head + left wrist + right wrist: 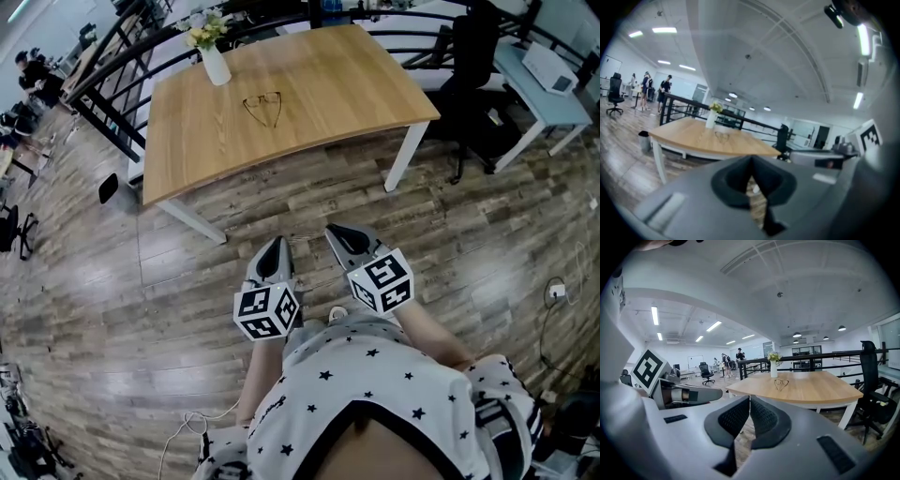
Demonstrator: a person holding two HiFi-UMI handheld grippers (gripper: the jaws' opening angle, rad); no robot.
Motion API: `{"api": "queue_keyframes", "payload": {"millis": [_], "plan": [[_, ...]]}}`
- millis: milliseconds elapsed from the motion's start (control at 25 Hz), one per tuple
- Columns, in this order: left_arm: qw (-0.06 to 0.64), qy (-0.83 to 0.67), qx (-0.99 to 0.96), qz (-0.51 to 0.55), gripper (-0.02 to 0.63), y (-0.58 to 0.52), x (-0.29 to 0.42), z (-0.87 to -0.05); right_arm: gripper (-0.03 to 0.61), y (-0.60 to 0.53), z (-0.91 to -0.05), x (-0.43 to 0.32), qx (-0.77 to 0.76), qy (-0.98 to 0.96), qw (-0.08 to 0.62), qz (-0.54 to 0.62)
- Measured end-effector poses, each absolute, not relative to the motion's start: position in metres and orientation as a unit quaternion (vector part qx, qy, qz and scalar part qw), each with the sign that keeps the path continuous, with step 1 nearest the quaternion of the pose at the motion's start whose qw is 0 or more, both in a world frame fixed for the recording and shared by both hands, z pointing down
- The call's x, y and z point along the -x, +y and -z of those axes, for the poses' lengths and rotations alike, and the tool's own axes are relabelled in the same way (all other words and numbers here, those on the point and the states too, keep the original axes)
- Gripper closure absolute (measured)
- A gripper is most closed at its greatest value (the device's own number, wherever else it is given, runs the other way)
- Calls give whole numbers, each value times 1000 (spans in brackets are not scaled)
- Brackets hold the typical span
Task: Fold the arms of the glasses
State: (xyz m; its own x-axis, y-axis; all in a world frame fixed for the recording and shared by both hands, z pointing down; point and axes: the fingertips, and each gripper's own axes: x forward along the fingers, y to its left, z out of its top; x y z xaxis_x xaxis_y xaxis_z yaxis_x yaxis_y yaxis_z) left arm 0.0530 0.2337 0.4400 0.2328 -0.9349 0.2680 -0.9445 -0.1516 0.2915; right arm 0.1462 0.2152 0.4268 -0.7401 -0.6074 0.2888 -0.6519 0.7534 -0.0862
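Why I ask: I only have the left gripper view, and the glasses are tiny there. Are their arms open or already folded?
Observer: Open, judging by the head view: the glasses lie on the table, arms stretched toward us.
Operator: Is the right gripper holding anything?
Observer: No; the right gripper is shut and empty in its own view.
Operator: How near are we?
Observer: The left gripper and the right hang over the floor, short of the table.

Ahead of the left tool (pixel 278 244) and right tool (pixel 333 231), open wooden floor (pixel 309 202) ran unobstructed to the tabletop (pixel 356 84). Its surface lay bare around the glasses (pixel 264 106); a flower vase (pixel 216 61) stood beyond them, left. A black office chair (pixel 473 52) flanked the far right.
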Motion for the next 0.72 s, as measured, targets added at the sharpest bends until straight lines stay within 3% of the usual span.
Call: {"api": "queue_keyframes", "payload": {"millis": [720], "plan": [[217,-624,-750,-26,607,182,-58,-458,561,152,-444,-155,-332,-928,126,-108]]}}
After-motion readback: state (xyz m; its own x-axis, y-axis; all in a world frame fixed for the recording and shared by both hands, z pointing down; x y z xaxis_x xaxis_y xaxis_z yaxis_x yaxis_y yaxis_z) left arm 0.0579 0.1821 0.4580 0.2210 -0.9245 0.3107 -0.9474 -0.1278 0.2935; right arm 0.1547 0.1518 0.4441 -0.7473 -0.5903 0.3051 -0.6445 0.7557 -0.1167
